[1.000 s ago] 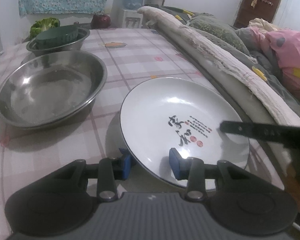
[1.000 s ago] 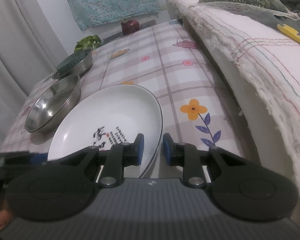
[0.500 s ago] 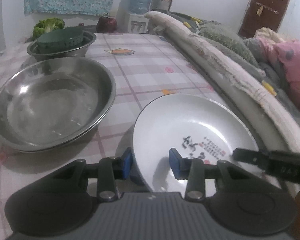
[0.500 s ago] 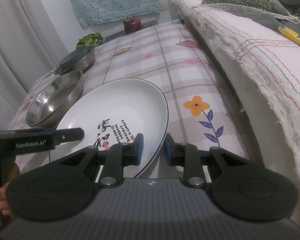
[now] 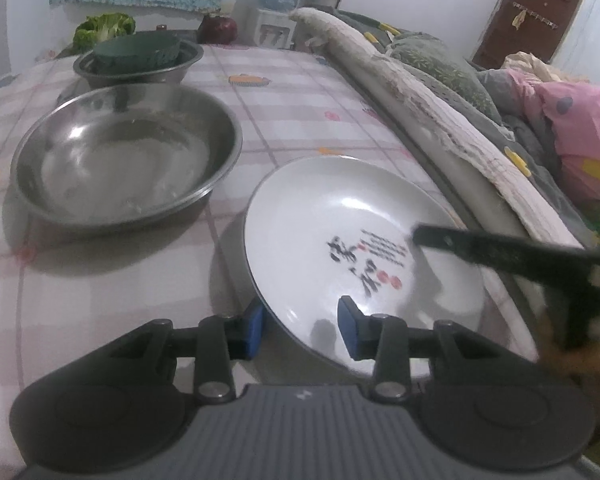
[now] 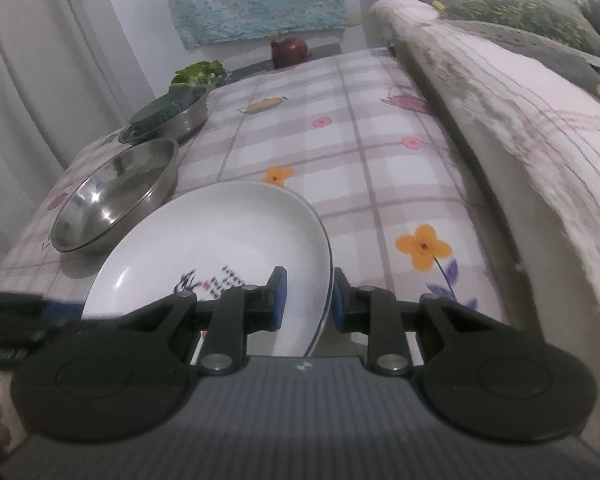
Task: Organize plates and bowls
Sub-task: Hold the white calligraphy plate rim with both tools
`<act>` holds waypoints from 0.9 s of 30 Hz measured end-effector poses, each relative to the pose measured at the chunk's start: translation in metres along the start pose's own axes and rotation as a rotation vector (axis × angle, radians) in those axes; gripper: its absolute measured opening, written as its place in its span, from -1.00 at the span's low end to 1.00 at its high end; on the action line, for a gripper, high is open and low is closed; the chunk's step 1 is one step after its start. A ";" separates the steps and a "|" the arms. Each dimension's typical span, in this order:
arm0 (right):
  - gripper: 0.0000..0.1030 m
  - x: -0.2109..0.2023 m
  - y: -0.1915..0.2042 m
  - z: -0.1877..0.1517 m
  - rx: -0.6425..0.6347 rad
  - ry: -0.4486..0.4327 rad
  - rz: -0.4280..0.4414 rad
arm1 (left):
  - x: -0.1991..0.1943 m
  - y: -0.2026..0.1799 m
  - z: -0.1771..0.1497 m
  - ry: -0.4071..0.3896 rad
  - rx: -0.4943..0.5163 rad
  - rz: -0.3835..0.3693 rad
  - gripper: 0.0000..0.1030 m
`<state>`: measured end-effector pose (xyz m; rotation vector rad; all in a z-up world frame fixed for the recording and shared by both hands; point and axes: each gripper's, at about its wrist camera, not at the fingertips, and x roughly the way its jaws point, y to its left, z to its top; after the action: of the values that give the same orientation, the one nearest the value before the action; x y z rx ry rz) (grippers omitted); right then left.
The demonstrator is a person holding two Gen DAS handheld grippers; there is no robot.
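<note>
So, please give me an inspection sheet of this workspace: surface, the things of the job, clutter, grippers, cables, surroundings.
Surface: checked tablecloth with flower prints.
Job's things: white plate with black writing, tilted, lifted off the cloth on its near side; empty steel bowl to its left; second steel bowl behind, with a green basket in it.
Clutter: broccoli and a dark red fruit at the far edge.
Grippers: left gripper and right gripper each grip the plate's rim.
Cables: nothing seen.
Surroundings: folded bedding on the right, brown door, curtain.
</note>
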<state>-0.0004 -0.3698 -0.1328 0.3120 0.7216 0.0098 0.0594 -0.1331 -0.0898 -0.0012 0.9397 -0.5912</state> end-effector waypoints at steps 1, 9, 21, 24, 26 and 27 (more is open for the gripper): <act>-0.54 0.003 0.001 0.001 -0.011 -0.007 0.000 | -0.002 0.001 -0.002 0.000 0.001 -0.004 -0.24; -0.51 0.001 0.003 0.002 0.005 -0.020 -0.017 | 0.004 -0.001 0.005 -0.009 0.042 0.041 -0.14; -0.49 -0.010 0.016 -0.017 -0.047 -0.016 -0.041 | 0.018 -0.010 0.009 -0.035 0.114 0.106 -0.14; -0.48 -0.011 0.018 -0.018 -0.058 -0.021 -0.049 | 0.016 -0.011 0.008 -0.031 0.111 0.108 -0.19; -0.48 -0.013 0.016 -0.019 -0.058 -0.024 -0.031 | 0.012 -0.012 0.007 -0.016 0.100 0.104 -0.19; -0.48 -0.014 0.016 -0.020 -0.062 -0.026 -0.025 | 0.010 -0.011 0.006 -0.012 0.095 0.100 -0.19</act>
<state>-0.0226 -0.3503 -0.1329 0.2429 0.6983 0.0045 0.0626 -0.1487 -0.0912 0.1267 0.8939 -0.5416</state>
